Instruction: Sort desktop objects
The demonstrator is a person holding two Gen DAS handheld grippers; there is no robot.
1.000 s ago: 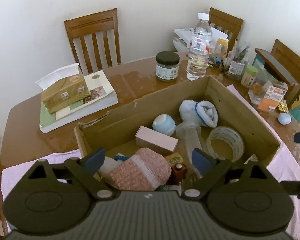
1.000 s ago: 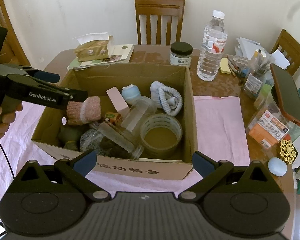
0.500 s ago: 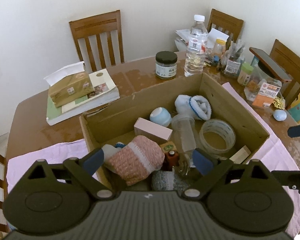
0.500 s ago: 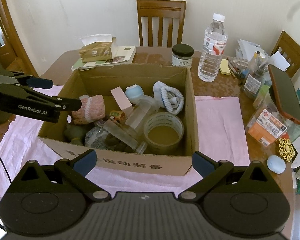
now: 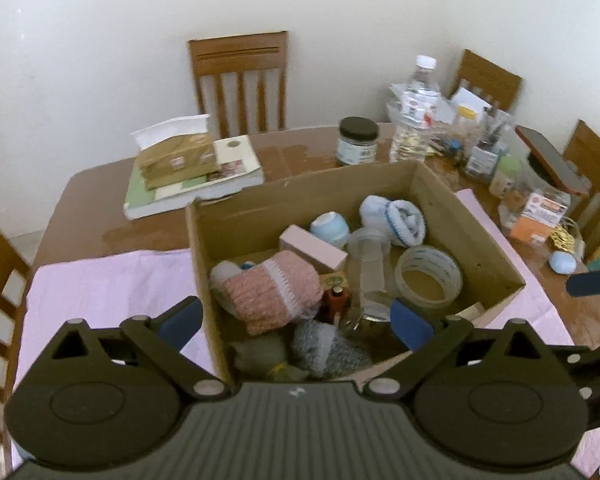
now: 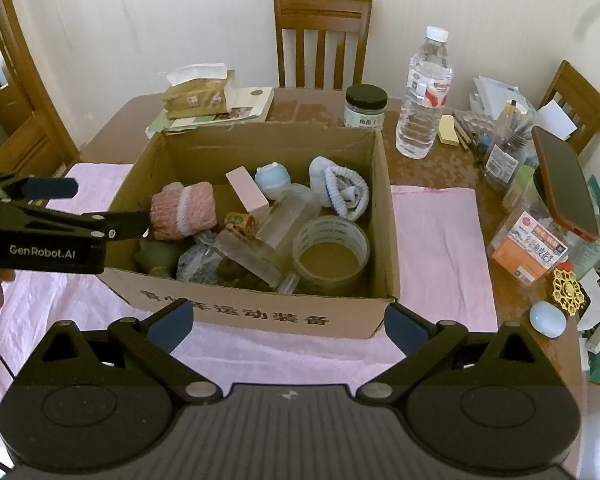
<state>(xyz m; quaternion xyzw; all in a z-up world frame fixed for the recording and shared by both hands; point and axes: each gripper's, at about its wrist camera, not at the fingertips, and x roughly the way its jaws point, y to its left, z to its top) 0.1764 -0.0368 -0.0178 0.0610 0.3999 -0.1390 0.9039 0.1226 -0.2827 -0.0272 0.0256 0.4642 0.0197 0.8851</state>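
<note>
One cardboard box point(image 6: 260, 312) sits on the pink cloth point(image 6: 440, 248), and we take everything from it. Left of the box, our left gripper point(image 5: 296, 316) has just been spreading its jaws; they stand wide and released, with nothing between the pads, straddling the box's near left corner. Seen from the right wrist camera, one of its fingers point(image 6: 120, 226) reaches over the box's left wall toward the pink knit sock point(image 6: 182, 210), though we cannot tell if it touches.

Inside the box, going left to right, we count one pink knit sock at the left, one grey sock point(image 6: 198, 262) below it, one pink carton point(image 6: 246, 194) standing tilted near the middle, one pale blue round jar point(image 6: 272, 176) behind it, clear plastic containers point(image 6: 284, 216) lying on their sides, one white-and-blue sock point(image 6: 342, 190) toward the far right corner, and one roll of clear tape point(image 6: 330, 250) lying flat at the near right.

Beyond the box's far wall we have one tissue pack point(image 6: 198, 94) on a book at the left, one dark-lidded jar point(image 6: 366, 106), and one water bottle point(image 6: 424, 96) to the right.

Our right gripper point(image 6: 288, 326) hangs before the box's near wall, jaws wide and empty.
</note>
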